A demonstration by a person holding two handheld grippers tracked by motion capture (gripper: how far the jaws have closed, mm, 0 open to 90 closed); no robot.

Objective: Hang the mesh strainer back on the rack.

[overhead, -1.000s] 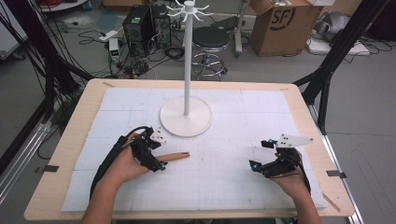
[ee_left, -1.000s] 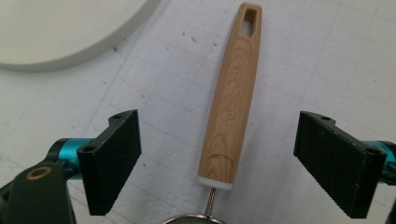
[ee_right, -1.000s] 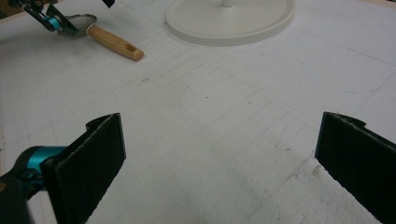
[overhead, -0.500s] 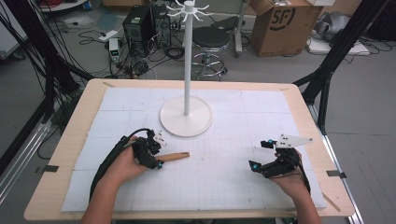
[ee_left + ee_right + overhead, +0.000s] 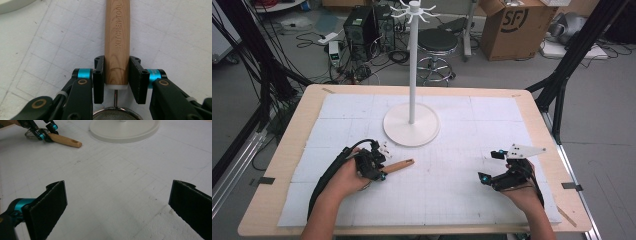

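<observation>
Wooden handle (image 5: 117, 42) of kitchen tool lay flat on white mat (image 5: 452, 165), in front of round base of white stand (image 5: 411, 131), just beside it. Metal ring (image 5: 117, 115) showed at handle's near end. Left gripper (image 5: 377, 167) had just been closing its jaws; pads sat against both sides of handle, grasping it. Right gripper (image 5: 494, 167) rested well apart on right of worktop (image 5: 292, 135), jaws wide and released.

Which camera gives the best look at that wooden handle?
The left gripper view: the wooden handle runs up the picture's middle between the left gripper, its stamped lettering readable. The high view shows it small, lying beside the white stand's base. The right gripper view shows it far off, top left.
</observation>
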